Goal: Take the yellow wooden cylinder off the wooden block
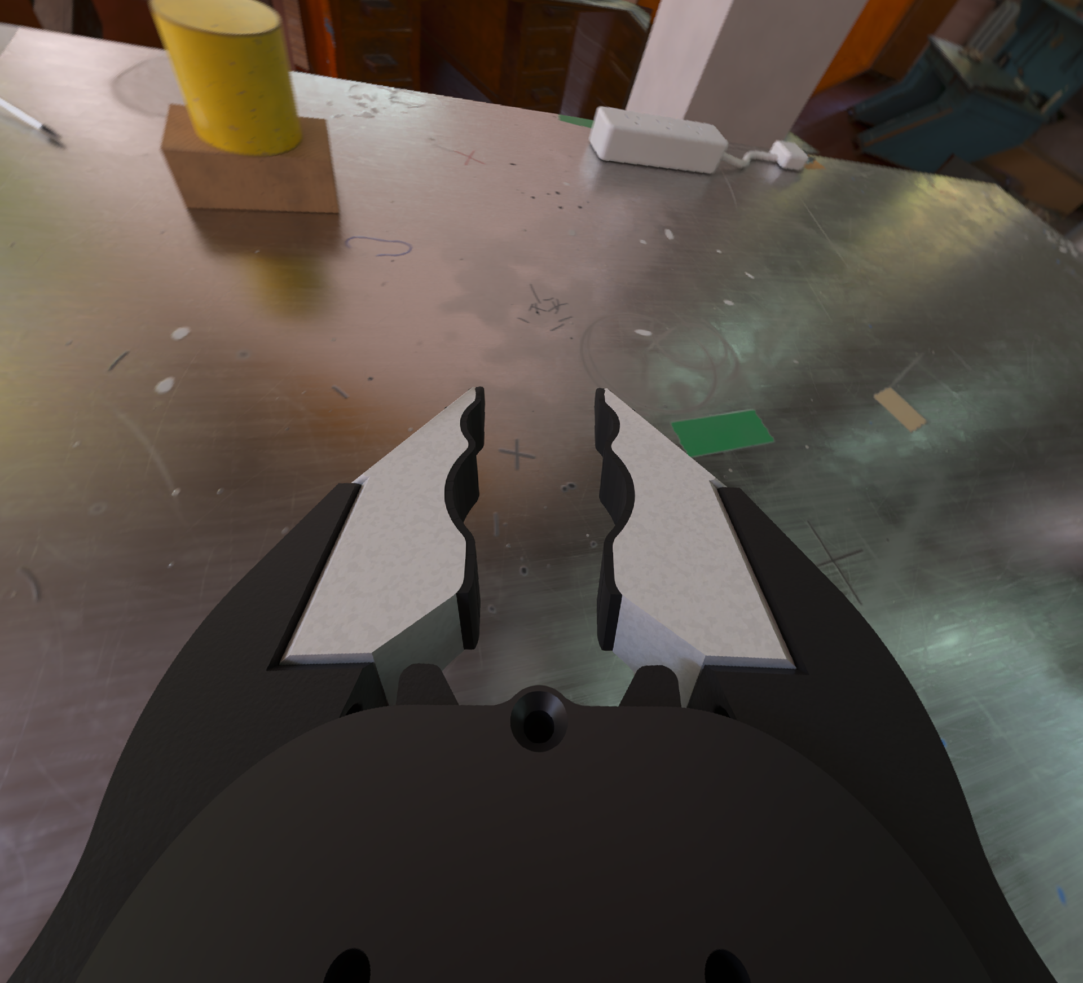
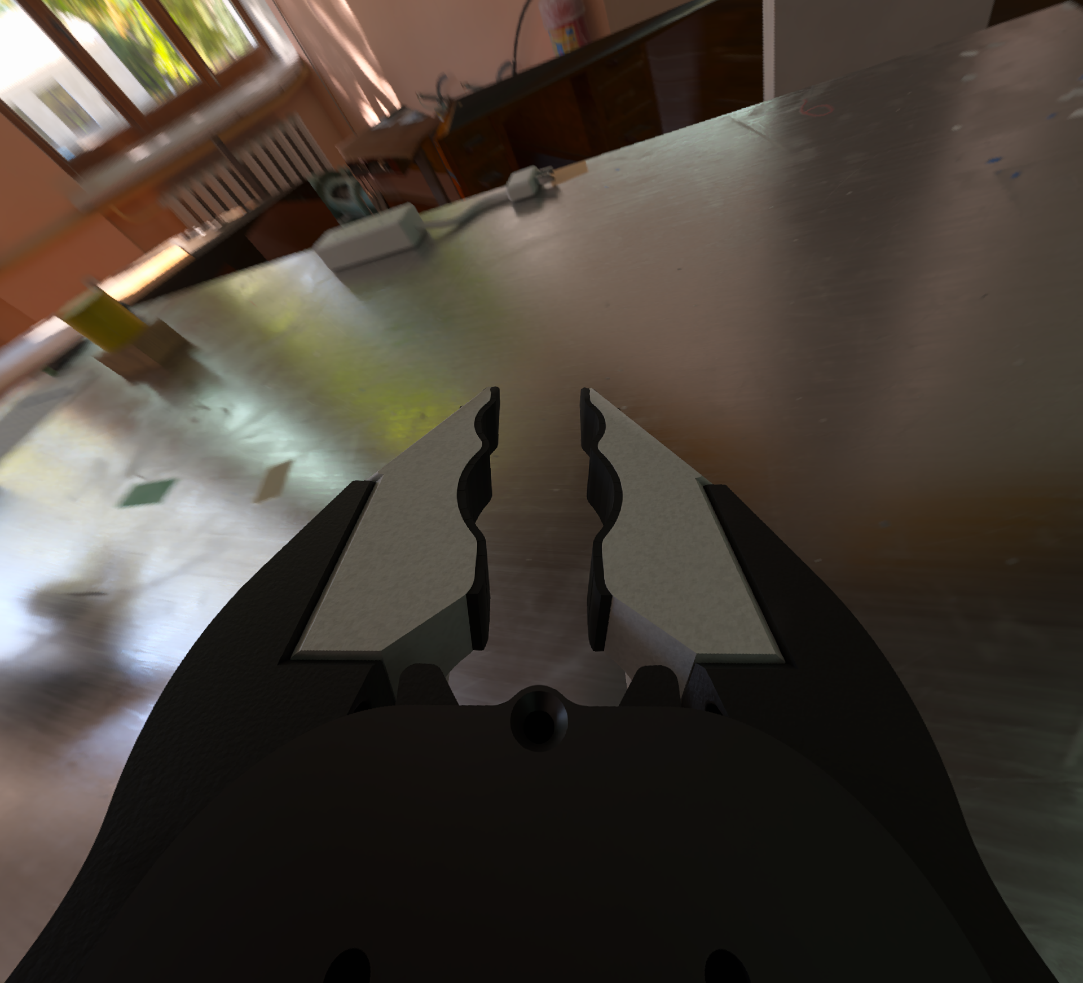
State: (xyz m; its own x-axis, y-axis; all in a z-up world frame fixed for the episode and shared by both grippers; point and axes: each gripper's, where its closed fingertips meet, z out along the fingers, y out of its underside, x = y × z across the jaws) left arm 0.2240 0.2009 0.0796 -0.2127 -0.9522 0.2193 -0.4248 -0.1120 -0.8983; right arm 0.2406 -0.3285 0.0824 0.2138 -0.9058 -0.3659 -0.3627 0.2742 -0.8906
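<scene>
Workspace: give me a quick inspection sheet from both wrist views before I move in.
Surface: metal table, scratched, with pen marks and pale specks.
Job's things: cylinder stands on the block, untouched, far left of the left wrist view; both show blurred in the right wrist view.
Clutter: green tape, tan tape, a pen at the left edge.
Grippers: left gripper open and empty above the table; right gripper open and empty.
Cables: white power strip at the far edge, its short cord running to a plug.
Surroundings: dark wooden desks, white pillar, window, radiator, fire extinguisher.
</scene>
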